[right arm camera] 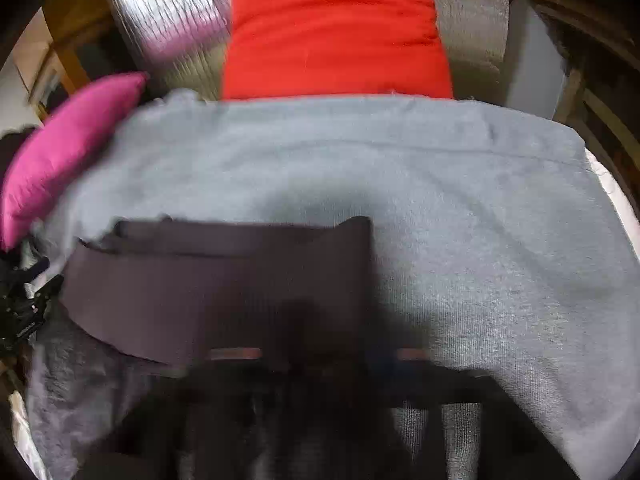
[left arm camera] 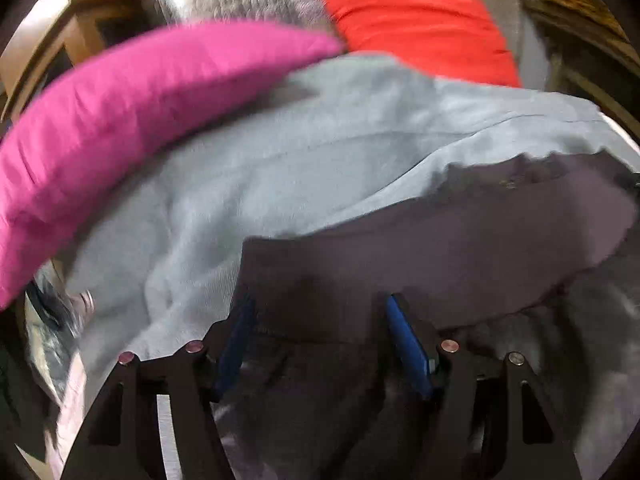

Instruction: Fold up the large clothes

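Across the grey blanket [right arm camera: 460,200], the dark garment [left arm camera: 440,232] lies part-folded. My left gripper [left arm camera: 320,344] stands wide, gripping nothing, clear to reposition; my right gripper's [right arm camera: 328,354] state I cannot tell.

Pale grey-blue garment [right arm camera: 440,208]; dark plum-brown ribbed garment [right arm camera: 216,292]; magenta cushion [left arm camera: 120,120]; plain red cushion [right arm camera: 332,32].

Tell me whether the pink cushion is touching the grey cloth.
Touching. In the left wrist view the pink cushion lies along the edge of the grey cloth with no gap between them; the right wrist view shows the same overlap at the left side.
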